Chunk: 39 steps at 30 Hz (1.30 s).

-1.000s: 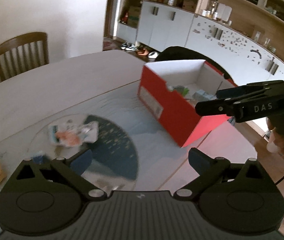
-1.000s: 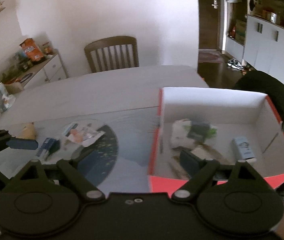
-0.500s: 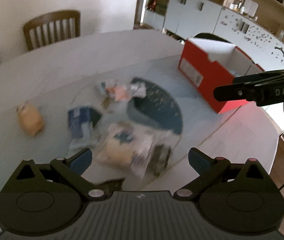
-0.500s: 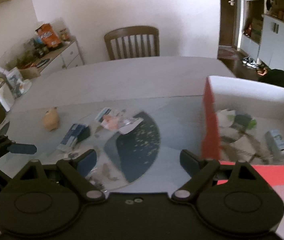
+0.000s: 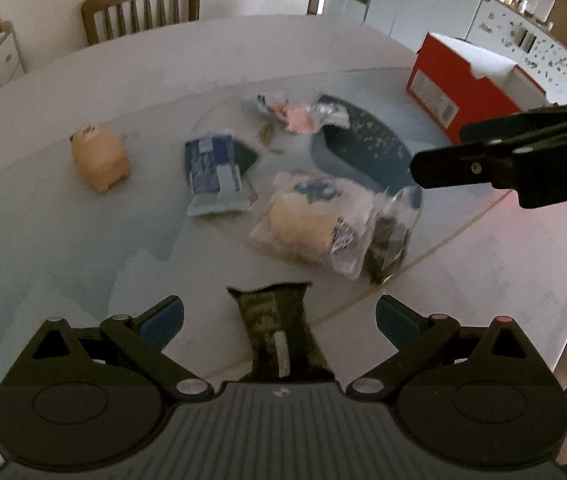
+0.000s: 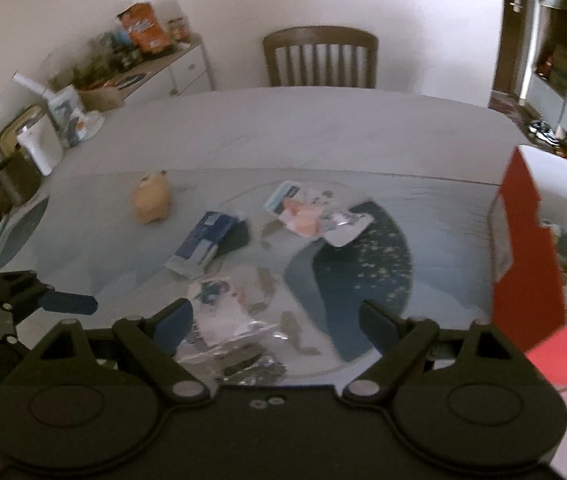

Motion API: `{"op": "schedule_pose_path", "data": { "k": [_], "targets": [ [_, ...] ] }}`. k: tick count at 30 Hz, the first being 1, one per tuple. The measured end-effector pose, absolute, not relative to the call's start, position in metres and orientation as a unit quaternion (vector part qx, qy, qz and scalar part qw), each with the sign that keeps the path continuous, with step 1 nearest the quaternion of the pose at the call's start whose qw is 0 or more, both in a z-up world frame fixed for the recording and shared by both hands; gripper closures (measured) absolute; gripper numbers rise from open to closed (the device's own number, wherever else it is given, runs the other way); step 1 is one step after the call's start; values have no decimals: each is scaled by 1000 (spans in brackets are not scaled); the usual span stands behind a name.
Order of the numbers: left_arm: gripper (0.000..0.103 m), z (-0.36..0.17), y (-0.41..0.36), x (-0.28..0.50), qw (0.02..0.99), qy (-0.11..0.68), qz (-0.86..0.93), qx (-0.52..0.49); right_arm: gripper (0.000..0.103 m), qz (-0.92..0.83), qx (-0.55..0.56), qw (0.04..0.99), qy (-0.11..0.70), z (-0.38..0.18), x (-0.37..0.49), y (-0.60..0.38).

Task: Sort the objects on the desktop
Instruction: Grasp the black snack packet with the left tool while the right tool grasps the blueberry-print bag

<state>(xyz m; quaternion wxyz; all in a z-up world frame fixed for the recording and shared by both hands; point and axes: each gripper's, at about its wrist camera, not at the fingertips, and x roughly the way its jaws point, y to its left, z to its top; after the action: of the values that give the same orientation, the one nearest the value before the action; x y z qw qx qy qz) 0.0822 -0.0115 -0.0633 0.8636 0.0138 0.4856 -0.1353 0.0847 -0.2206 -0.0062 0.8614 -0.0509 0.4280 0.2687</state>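
My left gripper (image 5: 279, 316) hangs open over the table; a dark patterned packet (image 5: 277, 328) lies on the table below the gap, untouched by the pads. Beyond it lie a clear bag with a bun (image 5: 315, 220), a blue packet (image 5: 213, 166), a tan bun-like toy (image 5: 99, 156) and a pink-and-white wrapper (image 5: 299, 114). My right gripper (image 6: 277, 316) is open too, low over the clear bag (image 6: 223, 316). The red box (image 6: 523, 248) stands at the right, with items inside it.
A dark round mat (image 6: 363, 264) lies under the glass top. A wooden chair (image 6: 319, 58) stands at the table's far side. A cluttered sideboard (image 6: 123, 76) runs along the left wall, and white cabinets (image 5: 423, 12) line the far right.
Both views have swung left and down, away from the red box and over the loose items. The box now sits at the right edge. Both grippers have stayed open.
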Motion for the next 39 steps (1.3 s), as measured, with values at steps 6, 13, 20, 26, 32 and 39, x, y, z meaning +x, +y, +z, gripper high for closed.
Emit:
{"op": "schedule_pose_path", "data": {
  "k": [6, 13, 20, 26, 32, 39],
  "targets": [
    [0, -75, -7, 84, 858, 498, -126, 12, 13, 277, -68, 853, 436, -15, 87, -201],
    [0, -81, -3, 86, 857, 502, -117, 4, 14, 282, -93, 845, 444, -26, 93, -176],
    [1, -84, -2, 85, 862, 494, -113, 2, 15, 281, -122, 835, 457, -42, 101, -156],
    [6, -85, -2, 85, 867, 486, -106, 6, 20, 288, -136, 825, 467, -51, 106, -144],
    [18, -88, -1, 85, 867, 488, -105, 2, 29, 293, -148, 817, 474, -57, 108, -137],
    [34, -90, -2, 83, 864, 492, -111, 0, 45, 297, -149, 812, 480, -60, 109, -135]
  ]
}}
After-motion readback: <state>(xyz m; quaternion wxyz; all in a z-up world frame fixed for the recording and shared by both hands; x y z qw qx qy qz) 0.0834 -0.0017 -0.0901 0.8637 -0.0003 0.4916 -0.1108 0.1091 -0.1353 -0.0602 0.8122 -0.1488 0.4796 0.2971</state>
